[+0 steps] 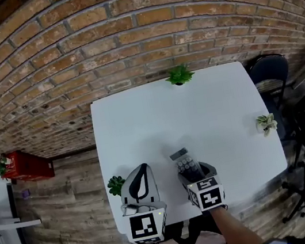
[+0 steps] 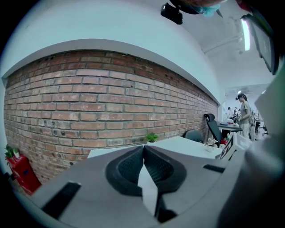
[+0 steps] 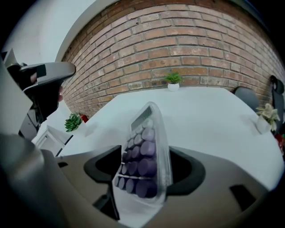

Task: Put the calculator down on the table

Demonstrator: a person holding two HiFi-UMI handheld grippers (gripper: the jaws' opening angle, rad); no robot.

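Observation:
A clear-cased calculator point(image 3: 141, 156) with purple keys sits between the jaws of my right gripper point(image 3: 147, 168), tilted on its side edge, display end pointing away. The jaws stand wide: a dark gap shows on its left side, and the right pad is close to the case without pressing it. In the head view the calculator point(image 1: 186, 164) sticks out of the right gripper point(image 1: 195, 174) over the white table point(image 1: 208, 108), near the front edge. My left gripper point(image 1: 143, 173) hovers beside it to the left, its jaws point(image 2: 144, 156) shut with nothing between them.
A small green plant point(image 1: 115, 184) stands at the table's front left corner beside the left gripper. Another point(image 1: 179, 75) stands at the far edge, and a pale one point(image 1: 266, 123) at the right edge. Office chairs point(image 1: 269, 71) are to the right, with a brick wall behind.

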